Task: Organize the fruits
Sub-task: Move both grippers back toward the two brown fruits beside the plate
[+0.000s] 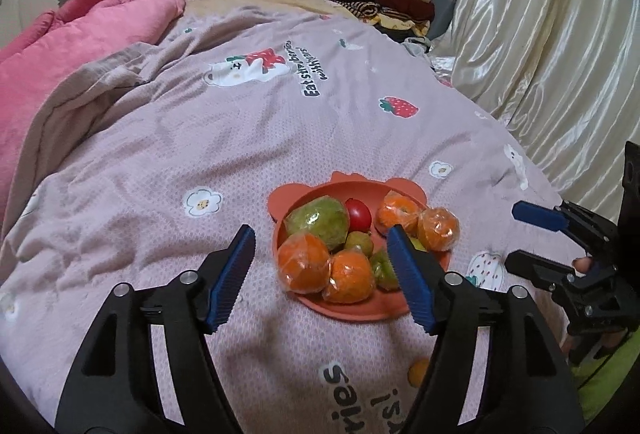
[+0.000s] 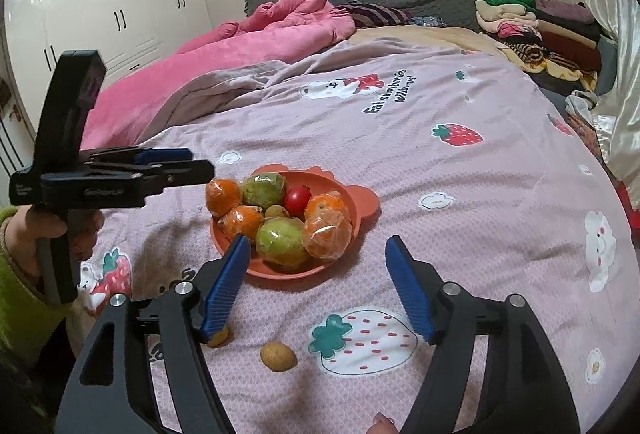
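An orange bear-shaped plate (image 1: 344, 308) (image 2: 362, 204) sits on the pink bedspread, filled with wrapped oranges (image 1: 304, 262) (image 2: 328, 234), green fruits (image 1: 318, 222) (image 2: 282, 240) and a red tomato (image 1: 358, 214) (image 2: 297, 199). My left gripper (image 1: 320, 274) is open and empty just above the plate's near edge. My right gripper (image 2: 316, 286) is open and empty in front of the plate; it also shows in the left wrist view (image 1: 536, 238). Two small yellowish fruits lie loose on the bed: one (image 2: 278, 356) between the right fingers, one (image 2: 218, 338) partly hidden behind the left finger.
A pink quilt (image 2: 248, 46) is bunched at the far left of the bed. Folded clothes (image 2: 536, 30) are stacked at the far right by the headboard. Cream curtains (image 1: 540, 34) hang along the right side. White wardrobes (image 2: 100, 6) stand at left.
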### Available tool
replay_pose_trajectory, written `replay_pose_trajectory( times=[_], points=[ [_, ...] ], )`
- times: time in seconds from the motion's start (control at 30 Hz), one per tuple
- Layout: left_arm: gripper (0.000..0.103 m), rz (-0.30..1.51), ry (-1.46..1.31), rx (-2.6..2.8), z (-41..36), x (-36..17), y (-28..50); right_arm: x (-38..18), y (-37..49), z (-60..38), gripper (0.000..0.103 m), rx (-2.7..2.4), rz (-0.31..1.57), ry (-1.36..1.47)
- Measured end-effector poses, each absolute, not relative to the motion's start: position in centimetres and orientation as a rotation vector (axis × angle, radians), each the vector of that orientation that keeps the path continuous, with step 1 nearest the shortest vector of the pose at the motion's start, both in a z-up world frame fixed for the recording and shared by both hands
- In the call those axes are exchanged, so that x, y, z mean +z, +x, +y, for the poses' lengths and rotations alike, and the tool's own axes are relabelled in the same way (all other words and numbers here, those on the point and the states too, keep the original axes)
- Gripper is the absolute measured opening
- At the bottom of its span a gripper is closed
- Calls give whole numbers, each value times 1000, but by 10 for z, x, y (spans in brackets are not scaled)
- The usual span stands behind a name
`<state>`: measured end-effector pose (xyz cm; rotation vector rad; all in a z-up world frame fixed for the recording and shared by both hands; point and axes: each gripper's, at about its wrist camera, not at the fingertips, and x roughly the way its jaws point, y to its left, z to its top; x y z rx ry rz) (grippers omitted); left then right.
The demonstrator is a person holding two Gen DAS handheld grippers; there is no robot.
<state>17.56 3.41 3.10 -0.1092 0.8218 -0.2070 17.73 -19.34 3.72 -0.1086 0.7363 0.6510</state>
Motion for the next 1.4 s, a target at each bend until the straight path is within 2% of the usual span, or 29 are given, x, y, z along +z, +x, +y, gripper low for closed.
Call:
replay_pose_trajectory(
  times=[0.7,0.97,1.4],
  points=[
    [89,749,-92,-159,22,49,119,53,153,-206,92,611,699,-105],
    [93,746,-85,-132,19,50,103,59,141,-206,94,608,690,-126],
    [93,768,-62,-134,7,47,85,58,123,-209,94,630,703,-129]
  ],
)
